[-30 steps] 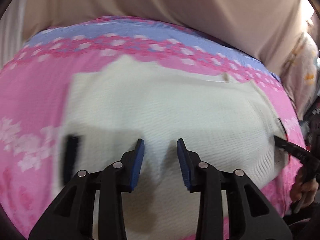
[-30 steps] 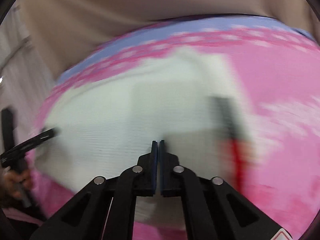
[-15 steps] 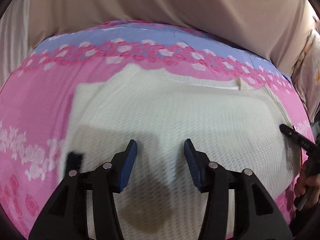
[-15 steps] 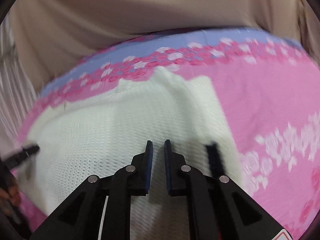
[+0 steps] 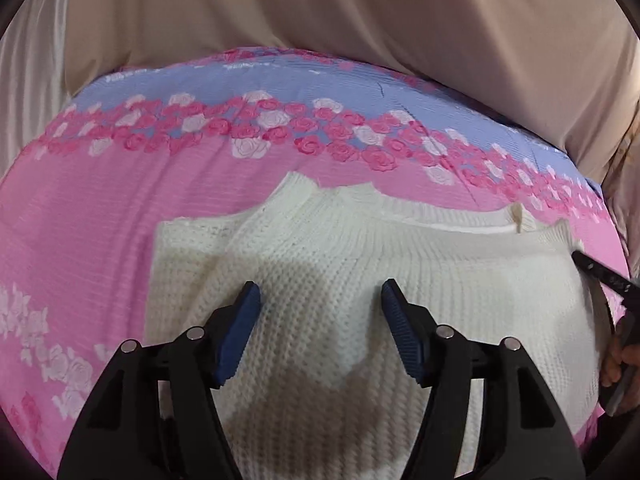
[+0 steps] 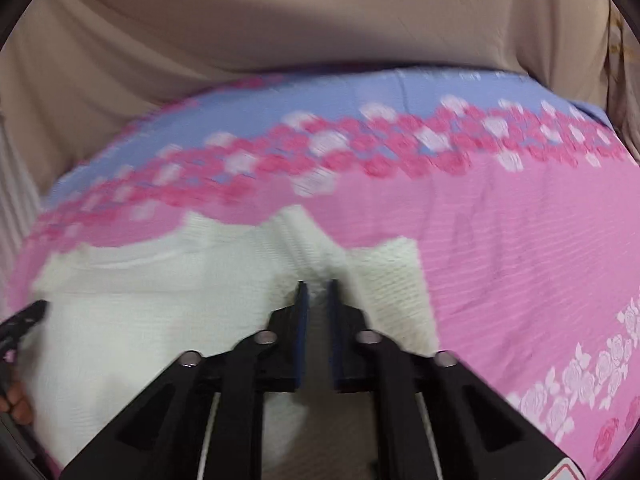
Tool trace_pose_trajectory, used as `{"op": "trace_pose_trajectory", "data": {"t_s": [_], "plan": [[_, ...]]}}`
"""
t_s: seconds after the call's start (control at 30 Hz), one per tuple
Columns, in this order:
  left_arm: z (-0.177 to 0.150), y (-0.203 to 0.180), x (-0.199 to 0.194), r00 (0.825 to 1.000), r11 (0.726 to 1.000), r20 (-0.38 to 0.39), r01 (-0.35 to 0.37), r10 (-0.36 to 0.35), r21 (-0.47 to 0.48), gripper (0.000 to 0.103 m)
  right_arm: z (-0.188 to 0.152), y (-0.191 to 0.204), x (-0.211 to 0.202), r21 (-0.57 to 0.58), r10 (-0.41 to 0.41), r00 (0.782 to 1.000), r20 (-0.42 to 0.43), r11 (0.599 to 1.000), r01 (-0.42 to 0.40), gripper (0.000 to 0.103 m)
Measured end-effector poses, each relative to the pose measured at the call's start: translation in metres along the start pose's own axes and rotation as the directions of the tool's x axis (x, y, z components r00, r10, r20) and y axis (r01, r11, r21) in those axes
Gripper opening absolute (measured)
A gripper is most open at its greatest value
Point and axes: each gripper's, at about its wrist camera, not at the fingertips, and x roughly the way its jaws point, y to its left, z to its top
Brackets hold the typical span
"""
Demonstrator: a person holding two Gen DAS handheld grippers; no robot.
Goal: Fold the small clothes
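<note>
White knit garment (image 5: 360,280) lying folded on the pink floral sheet (image 5: 80,240), ribbed edge toward the beige fabric (image 5: 360,40) behind. Left gripper (image 5: 320,304) hovers over its middle, jaws wide apart, holding nothing. Right gripper (image 6: 316,300) is low over the garment's raised fold, jaws narrowly apart; contact cannot be told. Risk: closing there may pinch several layers and drag the fold askew.
</note>
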Motion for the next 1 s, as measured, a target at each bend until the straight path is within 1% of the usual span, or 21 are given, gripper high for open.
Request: {"op": "trace_pose_trajectory", "data": {"t_s": [0.07,0.1,0.13,0.2,0.23,0.27,0.3,0.33,0.37,0.4,0.43,0.5,0.53,0.6,0.67,0.73,0.77,0.83,0.9,0.93,1.0], "plan": [[-0.001,0.002,-0.001,1.0,1.0,0.01,-0.009,0.009,0.011,0.063,0.002,-0.006,-0.008,0.063,0.025,1.0,-0.014,0.998,-0.024,0.0],[-0.002,0.002,-0.003,1.0,1.0,0.011,-0.012,0.011,0.011,0.063,0.003,-0.002,-0.02,0.072,0.006,1.0,0.005,0.997,-0.007,0.003],[-0.002,0.002,-0.005,1.0,1.0,0.013,-0.013,0.013,0.009,0.062,0.003,0.005,-0.031,0.051,0.0,0.999,0.037,0.999,-0.002,0.005],[-0.006,0.004,-0.007,1.0,1.0,0.018,-0.011,0.012,-0.003,0.061,-0.001,0.018,-0.043,-0.001,-0.036,0.997,0.07,0.999,0.037,0.006],[-0.007,0.004,-0.008,1.0,1.0,0.02,-0.01,0.01,-0.008,0.062,-0.003,0.019,-0.04,-0.015,-0.057,0.996,0.063,0.998,0.058,0.007],[-0.008,0.004,-0.008,1.0,1.0,0.022,-0.011,0.011,-0.008,0.062,-0.006,0.017,-0.028,-0.024,-0.081,0.996,0.03,0.996,0.082,0.008],[-0.009,0.003,-0.009,1.0,1.0,0.025,-0.015,0.015,-0.006,0.062,-0.008,0.01,-0.013,-0.021,-0.091,0.996,-0.008,0.996,0.091,0.004],[-0.009,0.002,-0.01,1.0,1.0,0.022,-0.016,0.016,-0.004,0.062,-0.011,0.004,-0.009,-0.003,-0.073,0.997,0.015,0.997,0.073,0.003],[-0.009,0.001,-0.012,1.0,1.0,0.017,-0.018,0.018,-0.004,0.062,-0.01,0.004,-0.014,0.008,-0.073,0.997,0.005,0.997,0.073,0.003],[-0.011,0.002,-0.017,1.0,1.0,0.01,-0.017,0.017,-0.01,0.062,-0.008,0.007,-0.023,0.014,-0.08,0.997,0.005,0.997,0.08,0.005],[-0.014,0.005,-0.027,1.0,1.0,0.002,-0.007,0.007,-0.019,0.062,-0.009,0.014,-0.036,0.012,-0.07,0.997,0.027,0.997,0.07,0.012],[-0.023,0.015,-0.051,1.0,0.999,0.009,0.014,-0.014,-0.035,0.062,-0.013,0.035,-0.059,-0.018,-0.016,0.998,0.053,1.0,0.017,0.015],[-0.029,0.024,-0.064,1.0,0.999,0.017,0.005,-0.004,-0.05,0.065,-0.017,0.051,-0.07,-0.045,0.033,0.998,0.048,0.999,-0.03,0.015],[-0.039,0.042,-0.083,0.999,0.995,0.024,-0.04,0.042,-0.092,0.07,-0.03,0.081,-0.081,-0.109,0.132,0.991,0.022,0.986,-0.129,0.015],[-0.051,0.064,-0.096,0.997,0.983,0.013,-0.076,0.079,-0.165,0.073,-0.045,0.115,-0.083,-0.172,0.202,0.979,-0.019,0.964,-0.202,0.015],[-0.059,0.079,-0.097,0.997,0.973,0.0,-0.074,0.076,-0.217,0.073,-0.056,0.146,-0.076,-0.229,0.27,0.96,-0.081,0.932,-0.281,0.015],[-0.064,0.085,-0.094,0.997,0.969,-0.015,-0.072,0.071,-0.236,0.073,-0.06,0.157,-0.072,-0.25,0.275,0.957,-0.093,0.924,-0.29,0.015],[-0.073,0.092,-0.083,0.997,0.96,-0.044,-0.069,0.06,-0.27,0.073,-0.067,0.177,-0.055,-0.292,0.248,0.961,-0.123,0.916,-0.274,0.015],[-0.083,0.098,-0.071,0.998,0.946,-0.065,-0.031,0.01,-0.324,0.074,-0.074,0.185,-0.033,-0.297,0.219,0.96,-0.176,0.918,-0.264,0.014],[-0.086,0.098,-0.07,0.999,0.942,-0.036,-0.015,0.003,-0.336,0.078,-0.074,0.183,-0.028,-0.293,0.225,0.959,-0.172,0.918,-0.268,0.014],[-0.085,0.091,-0.069,0.999,0.945,-0.035,-0.035,0.025,-0.324,0.079,-0.073,0.178,-0.028,-0.278,0.244,0.955,-0.166,0.918,-0.283,0.014]]}}
